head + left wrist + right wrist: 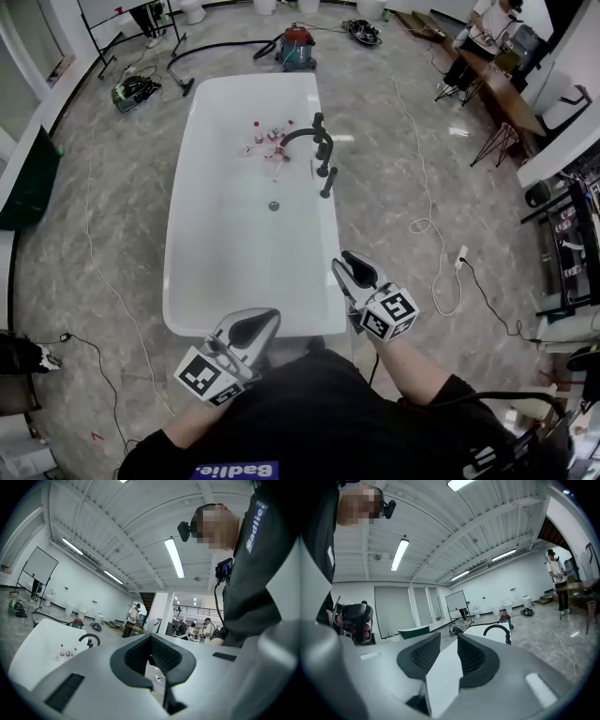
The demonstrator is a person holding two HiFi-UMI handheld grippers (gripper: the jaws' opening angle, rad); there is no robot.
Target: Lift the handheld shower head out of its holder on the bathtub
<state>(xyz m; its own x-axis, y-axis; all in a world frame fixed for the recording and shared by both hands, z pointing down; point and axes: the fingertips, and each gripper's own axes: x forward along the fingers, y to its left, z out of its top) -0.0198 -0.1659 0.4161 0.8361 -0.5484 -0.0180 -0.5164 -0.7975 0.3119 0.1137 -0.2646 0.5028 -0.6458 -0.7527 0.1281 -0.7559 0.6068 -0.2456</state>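
Note:
The black faucet set with its handheld shower head (324, 157) stands on the right rim of the white bathtub (202, 281); I cannot tell the shower head apart from the handles. The black arched spout (497, 630) also shows in the left gripper view (89, 639). My right gripper (349, 269) hovers over the tub's near right rim, well short of the faucet, open with only the tub seen between its pads (449, 641). My left gripper (266, 324) is at the tub's near end, fingertips together, holding nothing (150, 637).
Several small bottles (267, 141) lie in the tub near the drain (274, 204). A red and teal vacuum (297, 47) stands beyond the tub. A white cable with a power strip (458, 258) runs on the floor to the right. Tables and a person (487, 37) are at the back right.

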